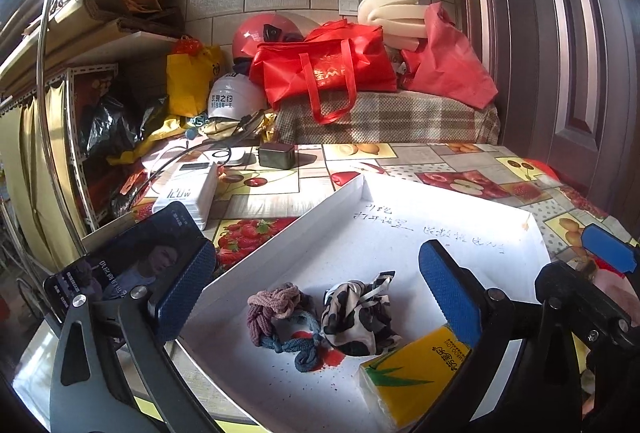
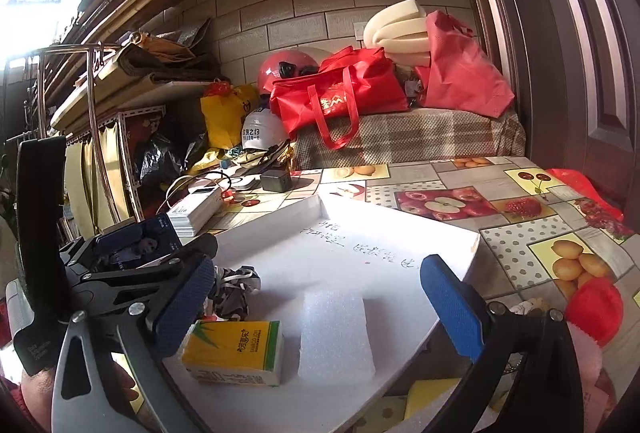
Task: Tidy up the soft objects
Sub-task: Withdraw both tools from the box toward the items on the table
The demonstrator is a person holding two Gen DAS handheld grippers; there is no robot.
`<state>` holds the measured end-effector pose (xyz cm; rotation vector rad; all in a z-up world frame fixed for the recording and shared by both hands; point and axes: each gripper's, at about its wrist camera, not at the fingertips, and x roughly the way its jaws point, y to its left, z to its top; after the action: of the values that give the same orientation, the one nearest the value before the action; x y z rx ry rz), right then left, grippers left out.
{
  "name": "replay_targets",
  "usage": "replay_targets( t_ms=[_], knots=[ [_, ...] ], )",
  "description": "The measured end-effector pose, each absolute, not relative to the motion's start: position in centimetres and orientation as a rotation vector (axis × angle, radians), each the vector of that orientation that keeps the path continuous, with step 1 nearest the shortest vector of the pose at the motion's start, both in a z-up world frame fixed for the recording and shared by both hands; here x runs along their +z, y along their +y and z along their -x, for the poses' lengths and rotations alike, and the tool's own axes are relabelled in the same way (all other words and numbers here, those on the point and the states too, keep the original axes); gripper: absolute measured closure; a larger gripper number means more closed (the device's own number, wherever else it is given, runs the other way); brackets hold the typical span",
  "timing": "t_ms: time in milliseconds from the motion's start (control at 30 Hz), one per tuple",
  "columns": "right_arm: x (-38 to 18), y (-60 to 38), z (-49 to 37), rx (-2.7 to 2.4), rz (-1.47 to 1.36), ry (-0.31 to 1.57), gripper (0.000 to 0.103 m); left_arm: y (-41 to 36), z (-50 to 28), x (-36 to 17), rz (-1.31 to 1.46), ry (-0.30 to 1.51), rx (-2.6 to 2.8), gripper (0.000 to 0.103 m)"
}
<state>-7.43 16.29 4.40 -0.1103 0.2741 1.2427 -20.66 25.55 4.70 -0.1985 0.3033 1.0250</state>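
A shallow white box lid [image 1: 400,201] lies on the fruit-print table. In it lie a braided pink-and-blue hair tie [image 1: 276,317], a black-and-white patterned scrunchie [image 1: 356,317] and a yellow tissue pack [image 1: 412,369]. My left gripper [image 1: 320,293] is open just above the hair ties. In the right wrist view the lid [image 2: 380,229] also holds a white foam block [image 2: 334,337], with the tissue pack [image 2: 236,351] to its left and the scrunchie [image 2: 232,293] behind. My right gripper [image 2: 316,305] is open over the foam block. The left gripper shows at the left [image 2: 132,273].
A phone [image 1: 128,265] leans at the left beside a white power bank [image 1: 188,193]. A small dark box [image 1: 277,155] sits at the back. Red bags [image 1: 324,69], helmets and foam rolls [image 1: 390,15] pile behind. A red-and-white soft item [image 2: 592,309] lies right of the lid.
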Motion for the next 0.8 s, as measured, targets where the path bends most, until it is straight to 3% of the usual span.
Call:
replay_targets(
  t_ms=[800],
  knots=[
    [4.1, 12.1, 9.1, 1.236, 0.147, 0.253, 0.000, 22.6, 21.7, 5.2, 0.166, 0.243, 0.951, 0.000]
  ],
)
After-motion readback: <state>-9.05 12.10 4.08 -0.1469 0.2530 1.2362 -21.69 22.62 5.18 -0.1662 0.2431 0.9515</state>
